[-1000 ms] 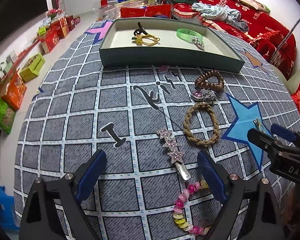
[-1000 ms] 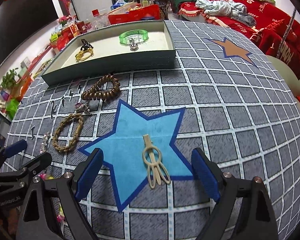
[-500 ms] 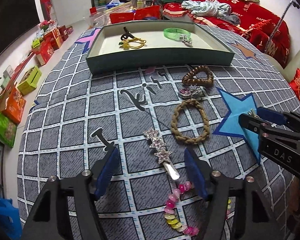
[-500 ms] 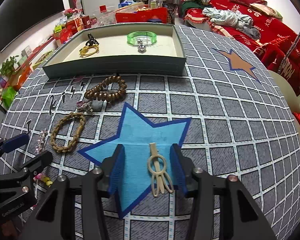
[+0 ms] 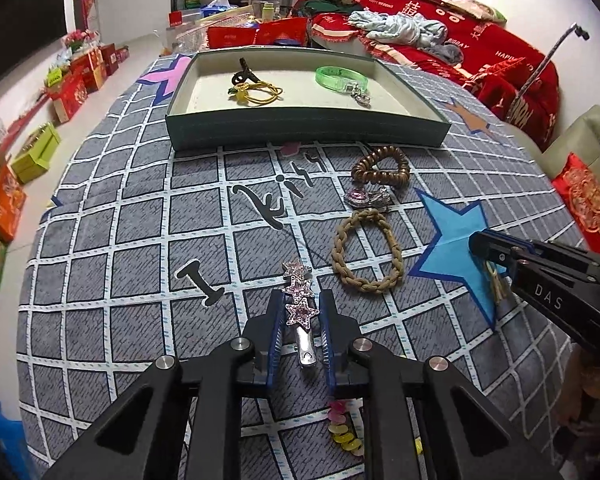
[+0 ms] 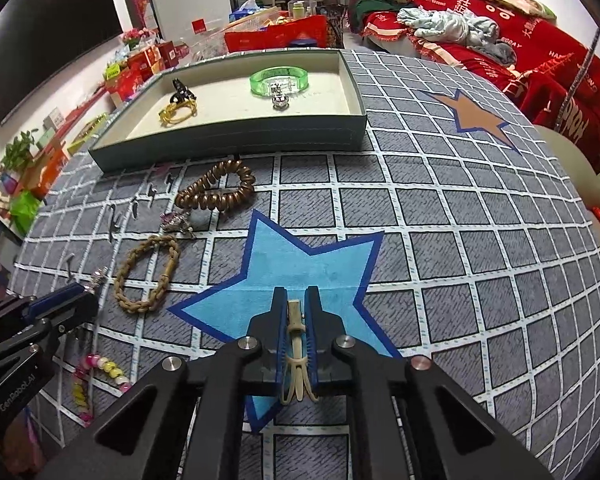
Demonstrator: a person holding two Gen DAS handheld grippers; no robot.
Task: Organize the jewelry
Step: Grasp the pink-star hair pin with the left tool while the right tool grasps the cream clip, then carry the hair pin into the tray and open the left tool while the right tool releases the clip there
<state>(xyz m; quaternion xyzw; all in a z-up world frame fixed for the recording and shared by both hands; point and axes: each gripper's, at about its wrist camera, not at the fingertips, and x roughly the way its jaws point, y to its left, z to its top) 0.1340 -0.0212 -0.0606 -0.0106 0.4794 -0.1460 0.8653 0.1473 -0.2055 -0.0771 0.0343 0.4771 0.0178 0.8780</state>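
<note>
My left gripper point(image 5: 300, 300) is shut on a pink star hair clip point(image 5: 298, 304) lying on the grey grid cloth. My right gripper point(image 6: 296, 300) is shut on a beige hair clip point(image 6: 296, 344) on the blue star patch point(image 6: 284, 264). A green tray point(image 5: 300, 132) at the far side holds a green bangle point(image 5: 340, 78), a yellow hair tie point(image 5: 256, 92) and a black clip. A braided tan bracelet point(image 5: 366, 252), a brown coil hair tie point(image 5: 380, 168), a silver-pink brooch point(image 5: 366, 196) and a coloured bead bracelet point(image 6: 96, 376) lie loose on the cloth.
The right gripper body point(image 5: 548, 288) shows at the right of the left wrist view, close beside the left one. A red sofa point(image 6: 540, 52) stands at the back right. Boxes point(image 5: 72, 84) line the floor on the left.
Both grippers went from wide open to closed. The left closed around the star clip, the right around the beige clip. Both moved forward and down onto their clips.
</note>
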